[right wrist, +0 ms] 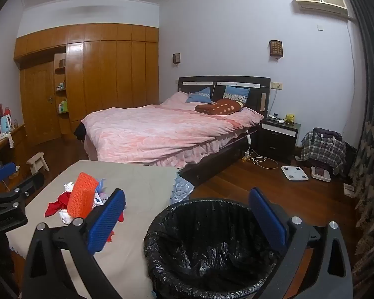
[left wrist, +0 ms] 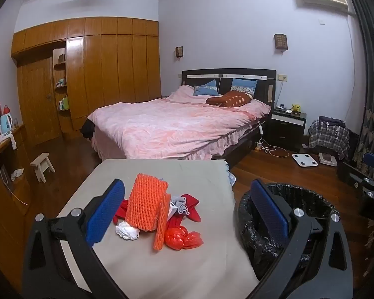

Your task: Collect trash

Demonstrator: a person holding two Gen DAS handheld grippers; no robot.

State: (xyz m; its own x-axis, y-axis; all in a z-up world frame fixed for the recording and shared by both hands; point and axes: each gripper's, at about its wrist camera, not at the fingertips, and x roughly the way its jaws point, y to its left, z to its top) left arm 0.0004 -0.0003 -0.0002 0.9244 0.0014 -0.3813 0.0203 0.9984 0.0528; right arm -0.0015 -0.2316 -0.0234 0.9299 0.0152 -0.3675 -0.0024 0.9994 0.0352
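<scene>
Both claws stand wide apart with nothing between their blue pads: the left claw (left wrist: 187, 214) hangs over the trash pile and the right claw (right wrist: 187, 220) over the bin (right wrist: 212, 244). The pile, an orange foam net (left wrist: 147, 204) over red bags (left wrist: 182, 239) and crumpled white paper (left wrist: 127, 231), lies mid-counter (left wrist: 207, 179). The black-lined bin stands on the floor, just beside the counter's right edge.
</scene>
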